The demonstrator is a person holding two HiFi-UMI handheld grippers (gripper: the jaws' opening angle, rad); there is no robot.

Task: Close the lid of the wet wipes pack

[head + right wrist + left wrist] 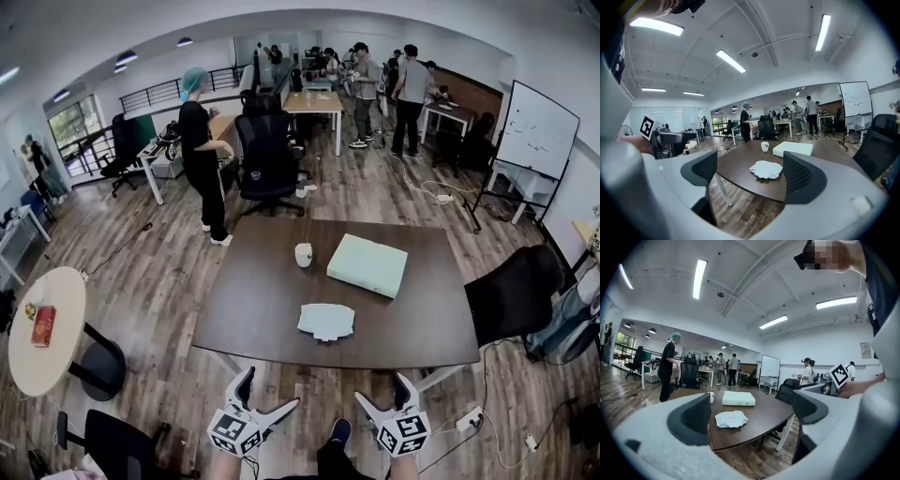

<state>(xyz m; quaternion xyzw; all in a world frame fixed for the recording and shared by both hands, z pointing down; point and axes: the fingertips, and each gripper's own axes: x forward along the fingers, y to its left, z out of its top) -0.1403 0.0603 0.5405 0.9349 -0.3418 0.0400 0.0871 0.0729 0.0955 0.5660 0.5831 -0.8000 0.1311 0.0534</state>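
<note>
Short of dark table (253, 309), left gripper (270, 389) and right gripper (382, 388) both part-open, empty. Wet wipes pack (326, 321) well ahead, toward near-centre of tabletop; lid too small to read. Advisable: steady pack with one, press flap flat with other. Beyond: pale green box (367, 264), white cup (304, 254); plank floor, whiteboard (536, 131) far right, people standing far.
</note>
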